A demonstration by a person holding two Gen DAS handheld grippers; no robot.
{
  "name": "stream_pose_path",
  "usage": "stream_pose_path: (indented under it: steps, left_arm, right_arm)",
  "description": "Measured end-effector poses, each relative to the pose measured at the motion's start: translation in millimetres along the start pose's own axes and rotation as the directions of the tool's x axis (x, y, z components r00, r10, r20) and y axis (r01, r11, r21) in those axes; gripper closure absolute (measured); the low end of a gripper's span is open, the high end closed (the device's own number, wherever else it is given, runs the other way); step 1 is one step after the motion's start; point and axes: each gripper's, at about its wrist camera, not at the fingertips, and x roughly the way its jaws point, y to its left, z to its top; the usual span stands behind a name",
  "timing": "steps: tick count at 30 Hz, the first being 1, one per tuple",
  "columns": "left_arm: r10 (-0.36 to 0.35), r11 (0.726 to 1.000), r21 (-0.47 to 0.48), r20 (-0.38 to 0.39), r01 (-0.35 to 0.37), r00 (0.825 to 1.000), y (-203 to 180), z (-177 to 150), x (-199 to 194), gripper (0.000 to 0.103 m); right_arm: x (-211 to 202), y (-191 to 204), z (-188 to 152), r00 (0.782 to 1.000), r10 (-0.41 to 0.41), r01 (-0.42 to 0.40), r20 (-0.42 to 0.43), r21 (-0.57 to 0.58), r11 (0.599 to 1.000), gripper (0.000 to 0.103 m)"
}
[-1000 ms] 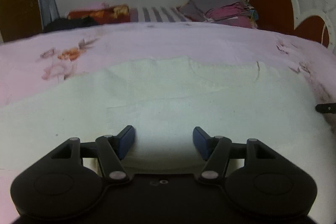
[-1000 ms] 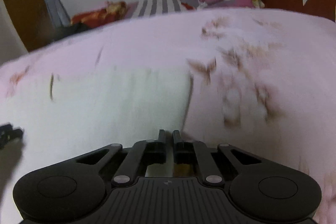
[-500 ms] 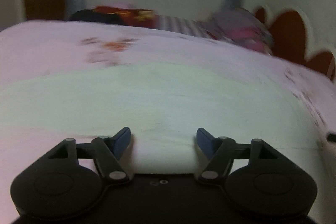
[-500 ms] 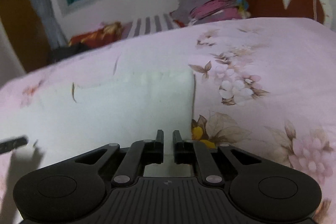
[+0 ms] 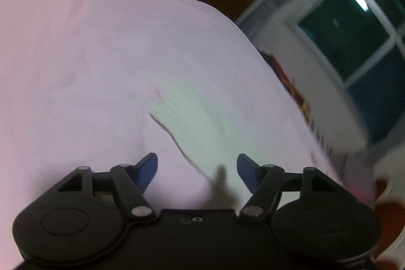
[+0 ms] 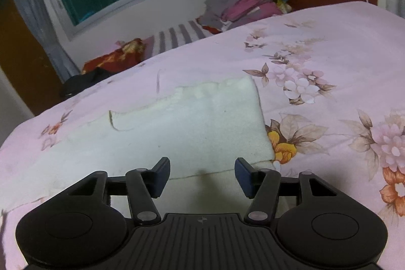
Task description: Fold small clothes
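Pink floral bedsheet (image 6: 329, 47): carries white garment (image 6: 182, 125), right side folded over, flat. Right gripper (image 6: 201, 175): fingers spread wide, empty; pinched shut half-second earlier, so fold edge released, fold judged placed. Left gripper (image 5: 197, 172): wide open, empty, as before; view now swung leftward, blurred, over garment's left edge.

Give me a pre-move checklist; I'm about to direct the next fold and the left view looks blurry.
1. Right gripper open, holding nothing: ok.
2. Left gripper open: ok.
3. White garment flat on the pink floral bedsheet: ok.
4. Right side edge folded over neatly: ok.
5. Garment's left side tidy: cannot tell, left view is motion-blurred.
6. Clothes pile well away from the garment: ok.
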Motion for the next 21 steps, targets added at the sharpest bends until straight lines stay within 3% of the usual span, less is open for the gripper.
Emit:
stream_pose_path:
  steps: [3,7,8,12,14,17,21]
  left_arm:
    - [-0.040,0.996,-0.084,0.014,0.041,0.999,7.8,10.6,12.6,0.035]
    - [-0.045,0.998,-0.045,0.032,0.046,0.998,-4.5,15.9,28.7,0.035]
    - [-0.042,0.999,-0.029,0.038,0.043,0.998,-7.7,18.8,32.9,0.038]
    - [-0.022,1.000,-0.005,0.025,0.022,0.999,-17.7,18.8,49.6,0.083]
    - [0.028,0.998,0.049,0.025,-0.030,0.999,-15.5,14.3,46.1,0.095]
    - [0.046,0.995,0.080,0.050,-0.050,0.998,-33.0,10.9,30.9,0.098]
    - [-0.061,0.981,0.186,0.050,0.051,0.997,-82.9,-12.0,14.1,0.098]
  right_arm:
    - [-0.4,9.5,2.0,1.000,-0.011,0.011,0.006,-0.007,1.000,0.046]
    - [1.8,20.2,1.7,1.000,-0.019,0.019,0.002,-0.021,1.000,0.046]
    - [2.8,21.9,1.5,1.000,-0.019,0.020,0.002,-0.022,1.000,0.046]
    - [8.3,22.7,2.5,1.000,-0.015,0.015,-0.004,-0.015,1.000,0.046]
    - [10.8,20.7,2.6,1.000,-0.012,0.012,-0.006,-0.001,1.000,0.046]
    - [12.6,14.8,4.4,1.000,-0.014,0.014,-0.006,0.015,1.000,0.046]
    - [13.4,4.7,9.1,1.000,-0.008,0.008,0.003,0.024,1.000,0.046]
